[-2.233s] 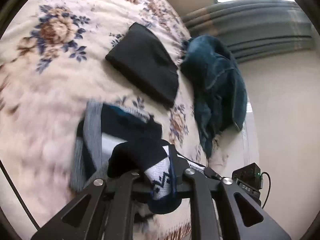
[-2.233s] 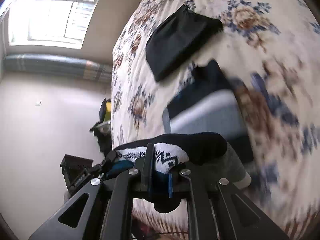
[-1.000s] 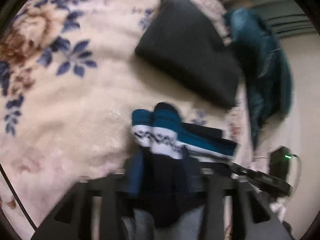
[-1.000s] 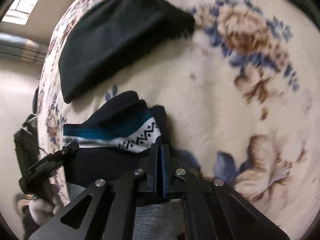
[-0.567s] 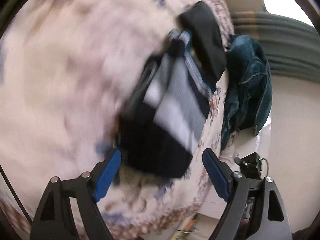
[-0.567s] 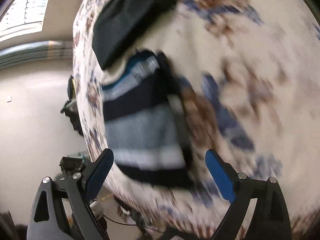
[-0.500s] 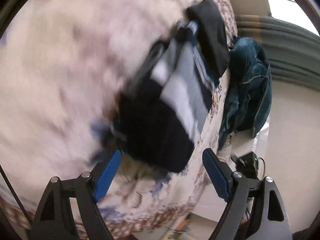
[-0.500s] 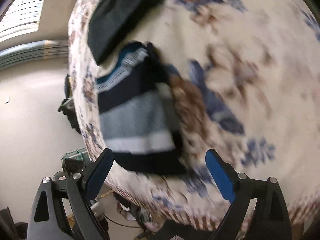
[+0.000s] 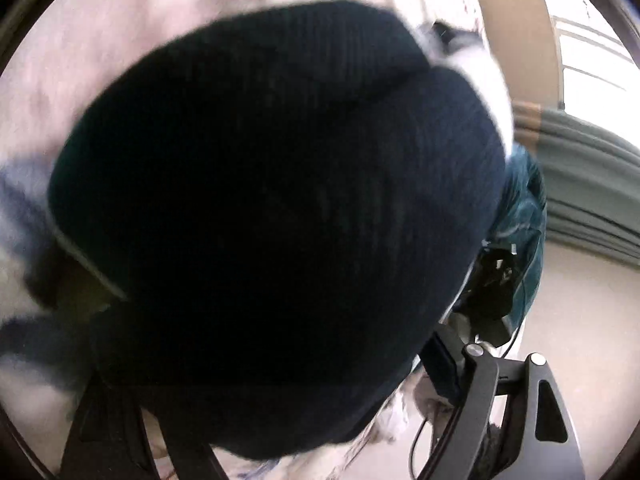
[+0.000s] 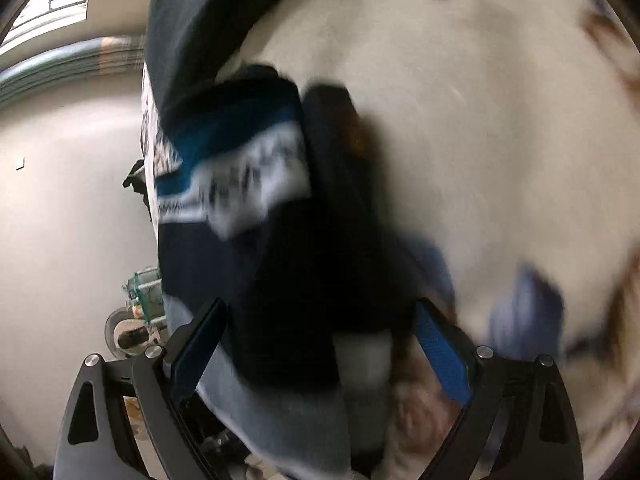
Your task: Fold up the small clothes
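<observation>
Navy knit filled nearly all of my left wrist view: the folded socks (image 9: 276, 216) lay on the floral blanket (image 9: 100, 32), close under the left gripper (image 9: 280, 420). Its jaws were closing with the dark cloth between them; whether they pressed yet, I could not tell. My right gripper (image 10: 324, 344) stood wide, the blue pads (image 10: 440, 356) straddling the socks' navy and grey band without squeezing. To do this well I judged both grips should take the near edge squarely, catching every layer, so the fold stayed aligned.
</observation>
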The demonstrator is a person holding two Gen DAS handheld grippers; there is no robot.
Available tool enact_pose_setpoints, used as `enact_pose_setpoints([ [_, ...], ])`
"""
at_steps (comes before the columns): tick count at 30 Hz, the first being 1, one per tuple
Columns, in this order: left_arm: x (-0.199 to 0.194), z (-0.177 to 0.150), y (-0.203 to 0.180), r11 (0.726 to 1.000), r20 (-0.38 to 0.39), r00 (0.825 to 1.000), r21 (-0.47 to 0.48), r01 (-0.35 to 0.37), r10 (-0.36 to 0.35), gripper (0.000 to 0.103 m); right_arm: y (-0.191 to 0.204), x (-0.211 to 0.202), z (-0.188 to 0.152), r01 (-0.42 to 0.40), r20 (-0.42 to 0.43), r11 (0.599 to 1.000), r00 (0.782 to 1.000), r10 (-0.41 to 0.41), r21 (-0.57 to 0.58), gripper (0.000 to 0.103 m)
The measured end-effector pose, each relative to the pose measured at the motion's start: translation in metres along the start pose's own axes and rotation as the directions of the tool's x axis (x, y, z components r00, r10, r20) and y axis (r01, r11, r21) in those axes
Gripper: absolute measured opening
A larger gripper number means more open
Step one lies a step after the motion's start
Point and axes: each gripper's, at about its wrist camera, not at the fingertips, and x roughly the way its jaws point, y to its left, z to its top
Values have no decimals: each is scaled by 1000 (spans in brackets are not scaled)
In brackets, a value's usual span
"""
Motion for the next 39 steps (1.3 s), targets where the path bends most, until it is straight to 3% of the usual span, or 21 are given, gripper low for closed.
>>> enact_pose_setpoints([
  [1,-5,3,-7,1000,23,1000,29,-2,1,59,2,3,4,0,11,1000,1000,0,-3,96],
  [3,-15,10,-21,995,50,998,91,-28,24,47,4,4,6,-2,49,1000,999,2,-8,94],
  [4,-22,15,-29,992,65,997,118,-38,30,44,6,5,5,13,75,1000,997,-12,-15,75],
  [5,-28,22,-38,987,75,996,150,-57,46,44,5,5,4,38,89,999,995,-38,-5,34],
  [6,-34,31,-45,983,79,996,174,-55,42,44,1,5,0,16,102,999,995,-19,31,25],
  [10,-55,82,-56,975,72,997,219,-38,23,44,3,-3,-48,-25,207,995,978,5,95,18],
  [13,-57,133,-58,959,-19,1000,282,-11,17,53,2,-1,-109,-78,217,984,975,42,159,17],
  [14,-55,147,-57,949,-44,996,310,-55,72,57,4,2,-126,-77,206,983,978,43,164,17],
  [15,-52,152,-54,942,-66,992,328,-78,105,67,8,9,-144,-66,187,984,982,35,164,17],
  [18,-43,155,-41,935,-135,976,335,-118,172,72,0,26,-168,-66,95,972,994,45,227,18],
  [20,-46,150,-32,935,-142,973,333,-124,179,75,-7,13,-167,-1,101,968,995,-26,253,24],
  [21,-51,144,-25,934,-137,974,335,-125,180,76,-8,3,-166,16,132,970,990,-49,244,31],
  [23,-50,137,-20,941,-121,978,315,-124,169,76,-6,-26,-156,53,201,976,975,-96,210,88],
  [24,-52,133,-17,946,-113,981,301,-117,157,76,-3,-42,-144,70,237,982,965,-112,177,99],
  [25,-51,126,-16,952,-104,984,285,-110,145,76,1,-51,-131,84,255,986,959,-119,145,102],
  [28,-52,110,0,967,-82,991,240,-82,104,76,11,-52,-75,120,232,992,965,-124,34,102],
  [30,-38,113,-1,974,-89,993,221,-56,77,78,14,-27,-29,156,153,987,977,-149,-34,102],
  [32,-30,119,-7,966,-90,994,257,-35,60,79,21,13,3,119,28,990,993,-117,-81,102],
  [34,-24,124,-21,947,-72,996,321,-19,45,76,31,46,20,110,-70,987,991,-118,-115,102],
  [37,-18,131,-42,915,-87,994,403,-31,72,63,48,68,10,220,-57,947,969,-239,-233,102],
  [39,-15,138,-56,898,-98,991,438,-40,92,59,52,66,-1,209,-42,946,973,-226,-246,73],
])
